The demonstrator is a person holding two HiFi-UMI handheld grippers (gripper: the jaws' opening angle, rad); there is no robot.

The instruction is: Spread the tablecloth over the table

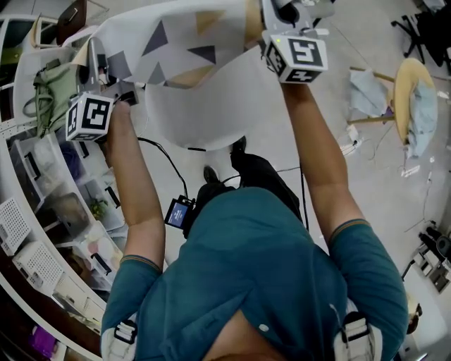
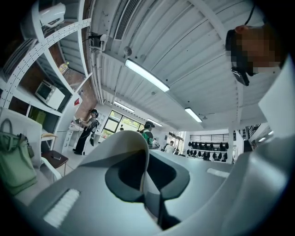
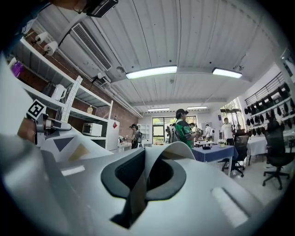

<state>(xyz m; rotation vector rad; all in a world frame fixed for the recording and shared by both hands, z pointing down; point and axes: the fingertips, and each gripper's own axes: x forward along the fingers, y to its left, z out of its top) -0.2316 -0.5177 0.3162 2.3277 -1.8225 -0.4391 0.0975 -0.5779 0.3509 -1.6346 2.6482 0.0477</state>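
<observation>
The tablecloth (image 1: 184, 44) is white with grey and tan triangles. It hangs stretched between my two raised grippers, and its plain underside (image 1: 190, 109) sags toward the person. My left gripper (image 1: 100, 69) is at the cloth's left edge, shut on a pinched fold of the tablecloth (image 2: 134, 144) that curls up from between its jaws. My right gripper (image 1: 280, 15) is at the right edge, shut on another fold (image 3: 171, 152). In the right gripper view the patterned cloth (image 3: 64, 144) runs left toward the other gripper's marker cube (image 3: 36, 109). No table shows under the cloth.
Curved white shelving (image 1: 42, 204) with bins and a green bag (image 1: 53, 92) stands close on the left. A wooden stool (image 1: 409, 88) draped with blue fabric is at the right, with cables (image 1: 352, 141) on the floor. Several people, a blue-covered table (image 3: 221, 152) and an office chair (image 3: 276, 159) are farther off.
</observation>
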